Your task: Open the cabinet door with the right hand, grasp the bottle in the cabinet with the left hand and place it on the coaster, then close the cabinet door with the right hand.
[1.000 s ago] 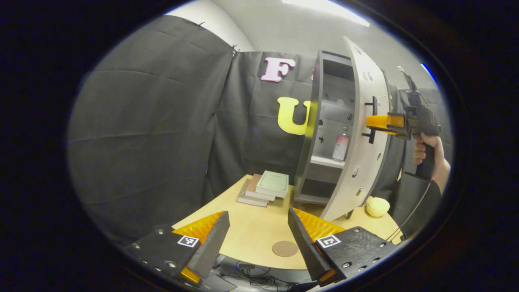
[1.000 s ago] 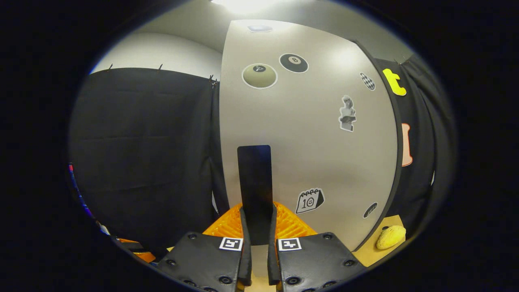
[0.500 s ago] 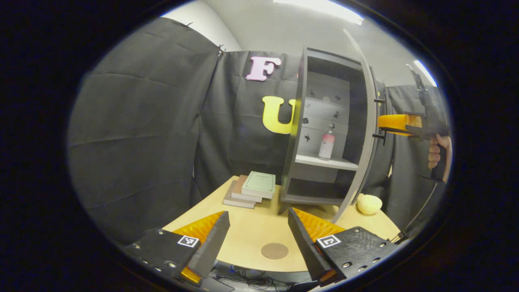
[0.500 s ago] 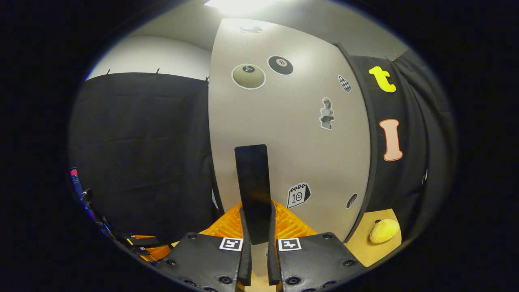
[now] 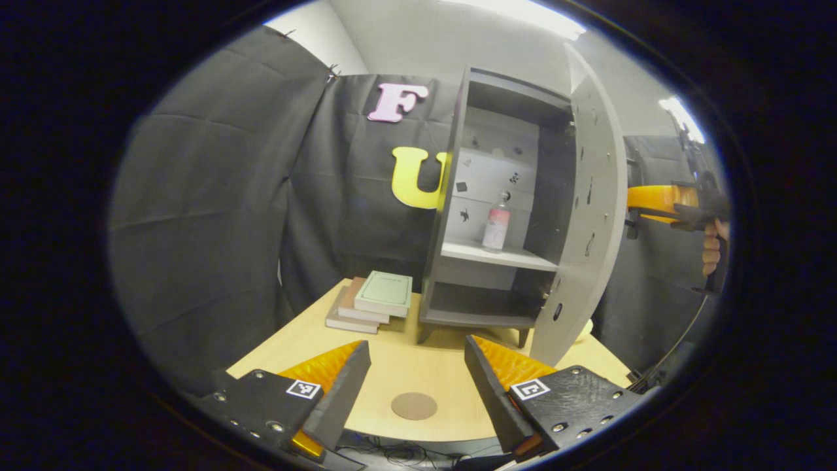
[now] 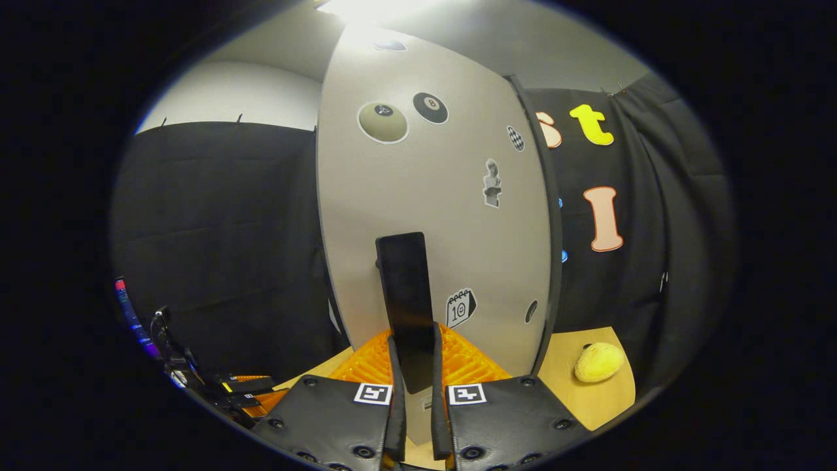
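The grey cabinet [image 5: 458, 196] stands at the back of the wooden table, its door [image 5: 582, 216] swung wide open to the right. A small bottle [image 5: 495, 226] with a pink lower half stands upright on the middle shelf. A round brown coaster [image 5: 414, 405] lies near the table's front edge, between my left gripper's [image 5: 413, 373] open fingers, which hold nothing. My right gripper [image 6: 414, 386] is shut on the door's black handle [image 6: 407, 294]. In the left gripper view its orange fingers [image 5: 654, 196] reach in behind the door's outer face, held by a hand [image 5: 713, 248].
A stack of books [image 5: 373, 301] lies left of the cabinet. A yellow lumpy object [image 6: 598, 361] sits on the table [image 5: 314, 340] behind the door. Stickers dot the door's outer face [image 6: 431, 183]. Cables hang below the table's front edge.
The right gripper has pulled the door wider open, and more of the cabinet's inside and the bottle show. The left gripper's view has shifted right across the scene; its fingers stay open.
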`<state>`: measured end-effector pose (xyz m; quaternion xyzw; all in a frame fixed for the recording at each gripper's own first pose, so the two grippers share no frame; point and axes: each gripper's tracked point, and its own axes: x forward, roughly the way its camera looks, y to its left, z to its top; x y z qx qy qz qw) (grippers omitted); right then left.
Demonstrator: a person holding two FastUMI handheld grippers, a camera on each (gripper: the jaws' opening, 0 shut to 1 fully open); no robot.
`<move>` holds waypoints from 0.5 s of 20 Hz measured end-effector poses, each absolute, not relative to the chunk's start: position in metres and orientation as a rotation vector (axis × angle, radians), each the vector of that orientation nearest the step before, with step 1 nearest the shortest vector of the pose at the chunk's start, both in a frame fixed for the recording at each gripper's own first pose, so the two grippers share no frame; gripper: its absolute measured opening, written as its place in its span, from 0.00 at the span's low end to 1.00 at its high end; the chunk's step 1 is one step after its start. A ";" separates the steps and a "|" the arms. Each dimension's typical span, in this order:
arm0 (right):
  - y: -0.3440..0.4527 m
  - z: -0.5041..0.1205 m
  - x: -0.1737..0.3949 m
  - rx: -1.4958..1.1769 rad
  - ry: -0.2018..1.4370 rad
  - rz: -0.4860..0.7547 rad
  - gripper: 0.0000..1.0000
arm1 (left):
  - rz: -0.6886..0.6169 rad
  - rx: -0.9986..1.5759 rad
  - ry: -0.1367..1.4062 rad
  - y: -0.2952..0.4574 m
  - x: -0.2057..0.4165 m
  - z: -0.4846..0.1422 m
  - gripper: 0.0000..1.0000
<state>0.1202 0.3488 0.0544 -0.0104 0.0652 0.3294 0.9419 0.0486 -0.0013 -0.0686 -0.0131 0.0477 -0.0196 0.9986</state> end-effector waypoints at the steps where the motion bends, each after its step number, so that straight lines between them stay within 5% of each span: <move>1: 0.348 0.054 0.121 -0.012 0.137 0.664 0.17 | -0.053 -0.024 0.098 -0.007 0.052 -0.069 0.87; 10: 0.343 0.055 0.124 0.005 0.131 0.591 0.17 | -0.148 0.002 0.120 -0.039 0.072 -0.083 0.87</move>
